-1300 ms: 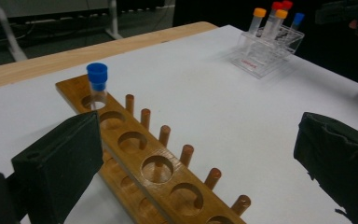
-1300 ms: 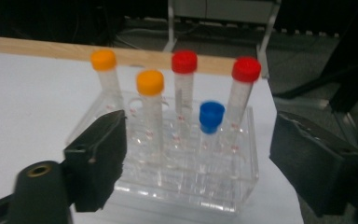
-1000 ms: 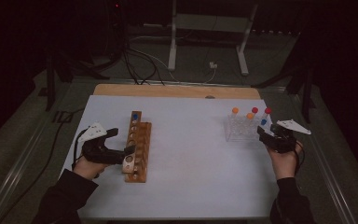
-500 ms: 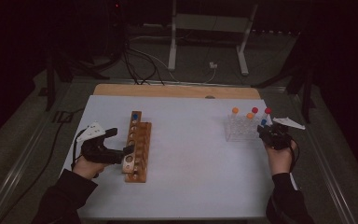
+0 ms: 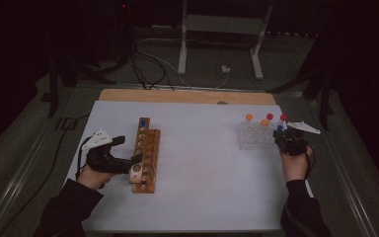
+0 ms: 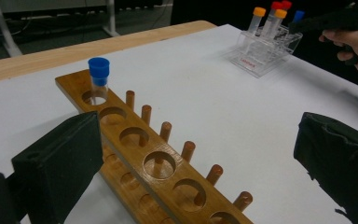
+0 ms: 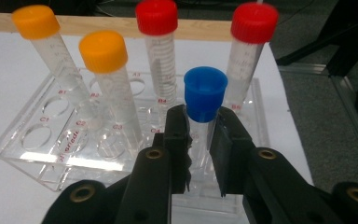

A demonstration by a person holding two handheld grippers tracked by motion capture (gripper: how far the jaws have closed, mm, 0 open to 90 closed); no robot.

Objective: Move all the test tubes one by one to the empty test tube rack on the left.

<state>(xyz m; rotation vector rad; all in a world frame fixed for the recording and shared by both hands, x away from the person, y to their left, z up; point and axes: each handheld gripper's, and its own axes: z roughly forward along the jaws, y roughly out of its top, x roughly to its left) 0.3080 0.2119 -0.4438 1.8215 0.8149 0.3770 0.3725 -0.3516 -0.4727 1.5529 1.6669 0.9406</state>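
A clear plastic rack (image 7: 42,140) holds two orange-capped tubes (image 7: 103,51) and two red-capped tubes (image 7: 157,16). My right gripper (image 7: 200,135) is shut on a blue-capped tube (image 7: 205,91) that stands in the rack's near row; its jaws have just been closing onto the tube, pads below the cap. In the high view the right gripper (image 5: 281,136) is at the right end of the clear rack (image 5: 256,140). My left gripper (image 5: 129,149) is open, its jaws spread wide around the near part of a wooden rack (image 6: 158,163). Another blue-capped tube (image 6: 99,74) stands in that rack's far hole.
Both racks sit on a white sheet (image 5: 202,163) over the table, which has a wooden strip (image 5: 187,96) along its far edge. The table's right edge runs close beside the clear rack. Behind the table are a stand's legs (image 5: 182,54) and cables on the floor.
The right gripper has edged slightly in at the clear rack's right end. The left gripper and the wooden rack have stayed where they were.
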